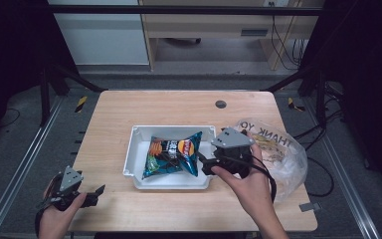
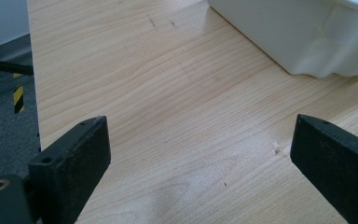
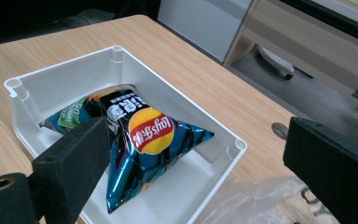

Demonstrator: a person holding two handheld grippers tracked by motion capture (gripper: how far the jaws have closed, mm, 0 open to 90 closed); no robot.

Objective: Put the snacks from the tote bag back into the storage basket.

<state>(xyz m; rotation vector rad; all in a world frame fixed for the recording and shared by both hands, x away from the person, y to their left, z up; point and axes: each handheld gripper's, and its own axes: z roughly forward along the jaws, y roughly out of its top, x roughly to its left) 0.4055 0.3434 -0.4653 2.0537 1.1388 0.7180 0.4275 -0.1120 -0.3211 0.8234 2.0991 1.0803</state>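
A blue crisp bag with a red and yellow logo lies in a white bin at the middle of the wooden table. My right gripper hovers at the bin's right edge, open, with nothing between its jaws. In the right gripper view the crisp bag rests puffed up inside the bin, just beyond the right gripper. My left gripper stands open near the table's front left corner. In the left gripper view, the left gripper faces bare wood, with the bin's wall farther off.
A clear plastic shopping bag with printed lettering lies to the right of the bin, behind my right hand; its edge shows below the bin corner. A round cable hole sits in the far part of the table. Black frame posts flank the table.
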